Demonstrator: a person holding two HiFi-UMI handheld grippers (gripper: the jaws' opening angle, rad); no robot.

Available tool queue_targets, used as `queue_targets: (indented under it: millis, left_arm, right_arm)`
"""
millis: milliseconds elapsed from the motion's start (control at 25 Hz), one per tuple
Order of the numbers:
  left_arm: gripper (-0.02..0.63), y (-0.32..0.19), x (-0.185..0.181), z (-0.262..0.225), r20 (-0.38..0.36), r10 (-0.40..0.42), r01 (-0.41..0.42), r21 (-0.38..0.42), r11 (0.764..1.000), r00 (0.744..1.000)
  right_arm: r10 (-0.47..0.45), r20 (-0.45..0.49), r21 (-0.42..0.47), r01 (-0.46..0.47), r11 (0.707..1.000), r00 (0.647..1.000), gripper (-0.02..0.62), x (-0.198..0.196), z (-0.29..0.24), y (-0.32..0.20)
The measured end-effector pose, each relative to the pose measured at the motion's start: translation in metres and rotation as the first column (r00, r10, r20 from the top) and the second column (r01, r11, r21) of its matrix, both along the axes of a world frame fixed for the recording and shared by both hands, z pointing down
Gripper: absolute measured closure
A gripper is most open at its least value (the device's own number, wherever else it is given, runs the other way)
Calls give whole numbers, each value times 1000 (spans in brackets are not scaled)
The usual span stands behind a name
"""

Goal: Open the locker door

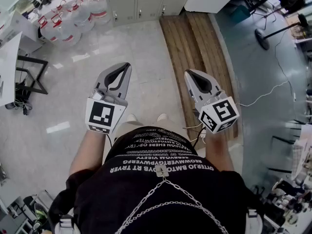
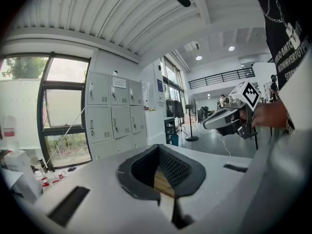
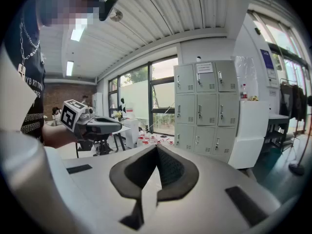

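As the head view looks down, the grey left claw [image 1: 126, 68] and grey right claw [image 1: 188, 74], both pinched together and empty, point at tall grey metal lockers [image 1: 141, 1], doors shut, far across glossy pale floor tiles [image 1: 141, 52]. The left gripper view sets the lockers [image 2: 114, 116] left of its tips. The right gripper view sets the lockers [image 3: 207, 111] rightward, so neither claw seems nearer.

Left gripper [image 1: 126, 67] and right gripper [image 1: 189, 74] held level, side by side and apart, both pointing forward. Jaws of each closed tip to tip, nothing between. Bare forearms [image 1: 86, 152] reach out ahead of torso [image 1: 161, 179].
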State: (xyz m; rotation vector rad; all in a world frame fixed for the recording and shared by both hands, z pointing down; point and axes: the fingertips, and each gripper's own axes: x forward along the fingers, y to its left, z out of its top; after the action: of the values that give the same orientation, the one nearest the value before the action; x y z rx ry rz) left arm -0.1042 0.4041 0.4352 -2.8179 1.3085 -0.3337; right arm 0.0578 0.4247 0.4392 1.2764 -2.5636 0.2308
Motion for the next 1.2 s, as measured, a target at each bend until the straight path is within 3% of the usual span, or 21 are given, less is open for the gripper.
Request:
queue_targets:
  millis: [240,480,760,880,1000,1080,1200]
  left_arm:
    - [601,-6,27,-4,-2,-23,23,12,1000,1000]
    - [601,5,80,-18,-73,-59,61,21,998,996]
    - [601,20,85,-19,-108,-209,206,-33,978,972]
    - [601,21,84,-25,-80,-237,236,-25,971,968]
    - [601,18,84,-20,19,-250,250,-5,968,968]
    - [601,16,88,-17,71,-240,240,10,971,968]
    - [601,5,94,-13,87,-215,215,16,977,973]
  right_arm:
    - [-28,7,-2,28,1000,1000,600,27,5,-12]
    - [-45,60,-36,47,998,997,600,84,12,-14]
    - [-123,119,-39,129,991,985,600,117,13,-10]
    - [-124,149,-47,132,990,981,600,125,14,-17]
    - [-123,172,-44,132,990,977,600,127,17,-24]
    - [-119,189,-48,130,990,975,546,127,18,-30]
    - [-105,201,-58,119,991,974,494,124,21,-41]
